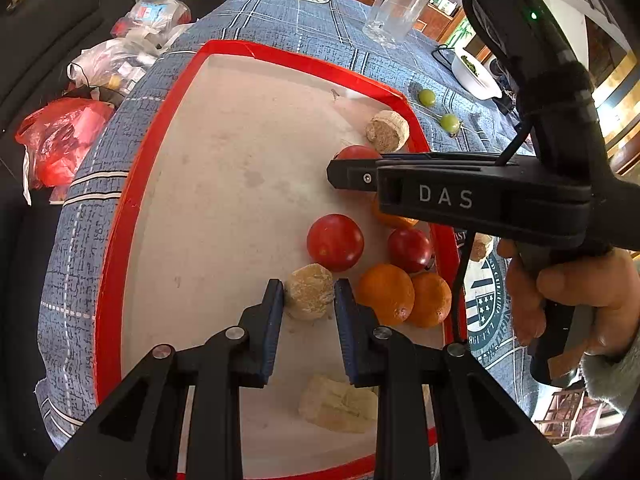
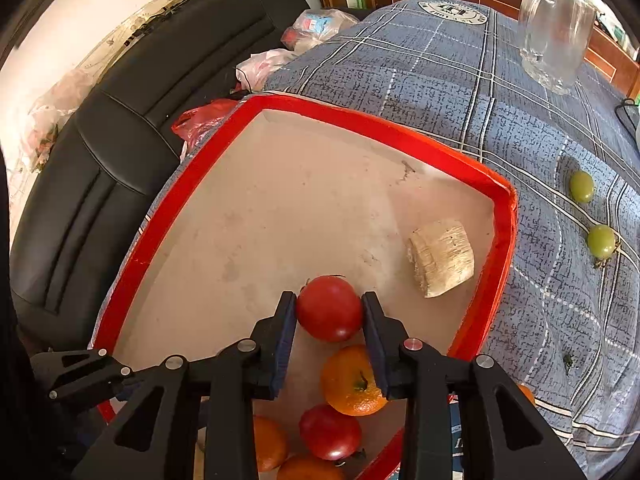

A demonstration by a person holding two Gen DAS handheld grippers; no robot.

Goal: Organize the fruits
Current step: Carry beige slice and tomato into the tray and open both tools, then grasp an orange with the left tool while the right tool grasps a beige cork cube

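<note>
A red-rimmed tray (image 1: 280, 54) lies on a blue checked cloth. In the left wrist view my left gripper (image 1: 308, 285) is shut on a round beige fruit chunk (image 1: 309, 294) that rests on the tray floor. Beside it lie a red tomato (image 1: 335, 242), a second tomato (image 1: 410, 250) and two oranges (image 1: 385, 294). In the right wrist view my right gripper (image 2: 329, 297) is shut on another red tomato (image 2: 329, 310), which sits on the tray. Under that gripper lie an orange (image 2: 352, 380) and a tomato (image 2: 330, 432). A cut beige chunk (image 2: 440, 258) lies near the tray's right rim (image 2: 504, 232).
Two green grapes (image 2: 581, 186) (image 2: 601, 241) lie on the cloth right of the tray. A glass mug (image 2: 556, 32) stands at the far end and a white bowl (image 1: 476, 72) at the far right. Plastic bags (image 1: 64, 140) and a black sofa (image 2: 120, 140) are on the left.
</note>
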